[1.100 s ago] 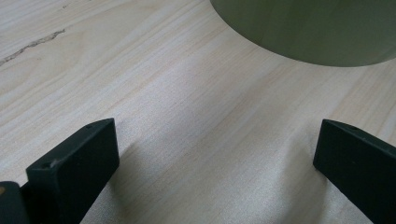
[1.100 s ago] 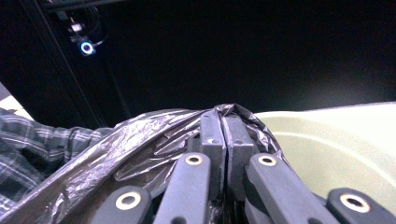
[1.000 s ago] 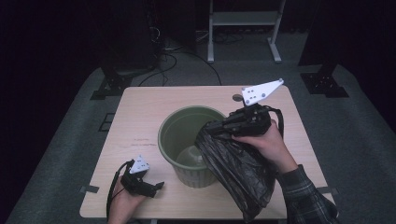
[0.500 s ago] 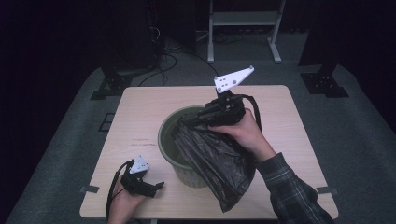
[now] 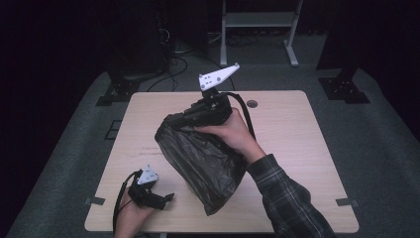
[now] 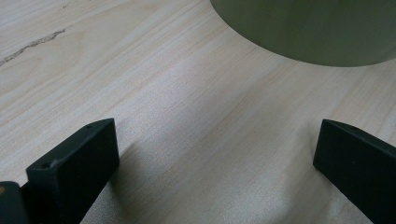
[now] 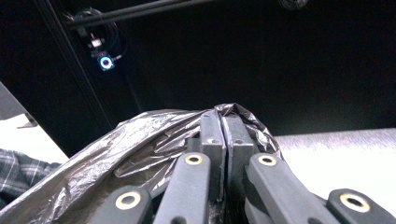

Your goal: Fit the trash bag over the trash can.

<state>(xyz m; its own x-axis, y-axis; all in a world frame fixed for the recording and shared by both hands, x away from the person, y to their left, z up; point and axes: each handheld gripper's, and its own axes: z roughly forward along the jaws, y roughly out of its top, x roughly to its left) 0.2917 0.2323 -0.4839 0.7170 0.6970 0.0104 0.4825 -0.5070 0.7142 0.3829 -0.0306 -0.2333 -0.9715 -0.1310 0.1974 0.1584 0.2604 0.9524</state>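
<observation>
Moved: black bag (image 5: 203,161) and right gripper (image 5: 174,119) shifted left across the table since a second ago; bag now hangs over the green bin and hides it from above; left gripper (image 5: 168,197) stays put.
Bag: crumpled black plastic, rim edge pinched up high, body hanging down and toward the near edge, lowest corner near the table's front.
Bag rim: in the right gripper view the film (image 7: 154,135) bunches around the closed jaws.
Right gripper: jaws pressed together on the bag rim, held above mid-table by the right hand (image 5: 235,136), grey plate pointing to the far side.
Bin: curved green wall (image 6: 308,28) just ahead of the left jaws, standing on the wood.
Left gripper: jaws spread wide, nothing between them, low at the near-left corner, close to the front edge.
Table: light wood (image 5: 297,148); right half bare, far-left strip bare.
Surround: dark floor, metal stand (image 5: 257,25) beyond the far edge.
</observation>
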